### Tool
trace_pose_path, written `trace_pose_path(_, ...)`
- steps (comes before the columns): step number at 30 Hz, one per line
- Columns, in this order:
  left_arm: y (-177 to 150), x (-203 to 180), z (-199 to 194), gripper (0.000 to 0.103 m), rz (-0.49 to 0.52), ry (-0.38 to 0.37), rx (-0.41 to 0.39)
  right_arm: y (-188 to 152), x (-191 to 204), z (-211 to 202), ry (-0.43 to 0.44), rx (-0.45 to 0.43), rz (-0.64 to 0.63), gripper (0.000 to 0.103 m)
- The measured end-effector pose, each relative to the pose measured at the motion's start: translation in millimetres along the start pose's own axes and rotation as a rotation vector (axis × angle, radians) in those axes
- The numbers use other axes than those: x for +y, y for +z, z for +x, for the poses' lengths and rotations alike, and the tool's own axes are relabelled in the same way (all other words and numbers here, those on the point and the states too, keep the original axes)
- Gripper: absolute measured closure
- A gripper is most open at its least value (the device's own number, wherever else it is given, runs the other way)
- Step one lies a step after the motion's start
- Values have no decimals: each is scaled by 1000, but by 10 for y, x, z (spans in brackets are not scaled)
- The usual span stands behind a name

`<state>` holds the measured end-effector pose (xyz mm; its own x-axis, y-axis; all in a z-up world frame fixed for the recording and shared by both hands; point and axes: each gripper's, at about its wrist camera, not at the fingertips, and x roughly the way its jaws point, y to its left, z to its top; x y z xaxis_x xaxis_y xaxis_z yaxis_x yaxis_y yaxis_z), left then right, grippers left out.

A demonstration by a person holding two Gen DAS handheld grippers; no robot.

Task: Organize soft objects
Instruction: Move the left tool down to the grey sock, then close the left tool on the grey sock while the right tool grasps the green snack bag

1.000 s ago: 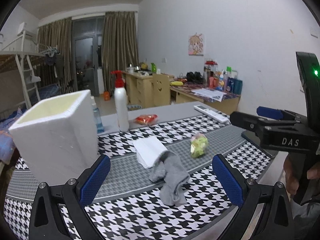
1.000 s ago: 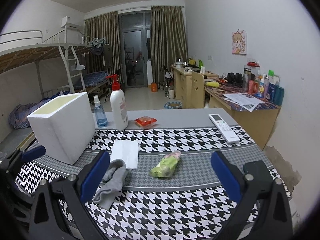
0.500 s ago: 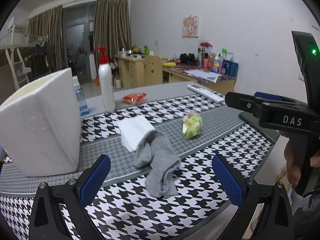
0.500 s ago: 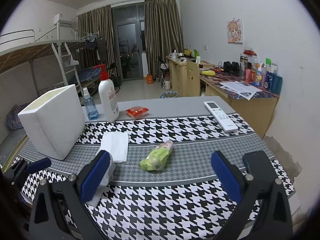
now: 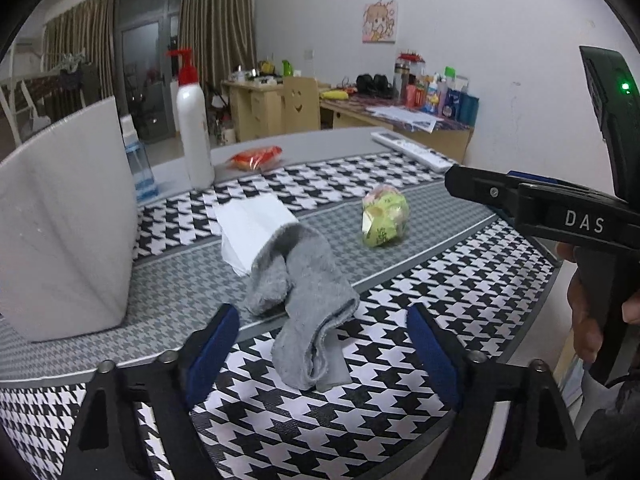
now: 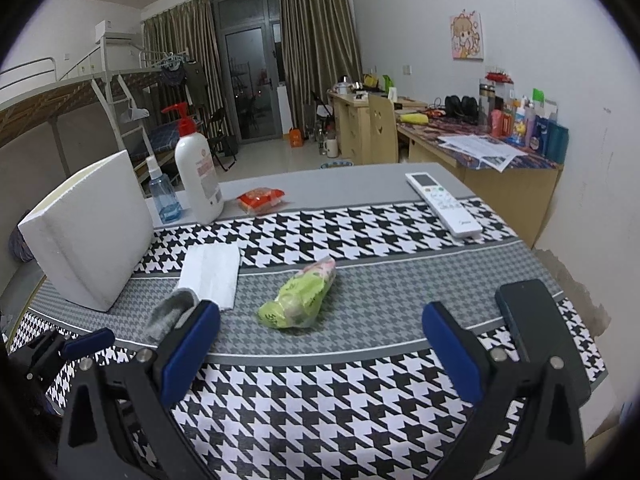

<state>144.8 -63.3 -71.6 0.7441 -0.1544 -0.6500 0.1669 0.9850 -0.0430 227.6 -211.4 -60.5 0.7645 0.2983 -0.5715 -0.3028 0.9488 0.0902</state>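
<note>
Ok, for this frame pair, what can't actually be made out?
- White foam box: its inside is hidden by its own walls in both views.
- Grey sock: in the right wrist view, mostly behind the right gripper's finger.
- Folded white tissue: its near end lies under the sock.
- Green packet: print too small to read.
- Left gripper: jaws closing around the sock, but contact isn't visible.

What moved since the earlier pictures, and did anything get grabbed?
Both grippers came down closer to the table. The left gripper now frames the grey sock, its jaws closing but not yet touching it. The right gripper nears the green bag, open. Sock, bag, tissue and foam box stayed put.
</note>
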Motion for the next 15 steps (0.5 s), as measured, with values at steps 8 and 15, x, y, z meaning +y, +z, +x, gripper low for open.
trace_pose_path(8,-12,39,168,42,-14,17,54,-11,-21,181,19,40,4,1)
trace_pose_path(15,-19,62,275,52,-18,22,87,-3,-16,371,23,88,1,1)
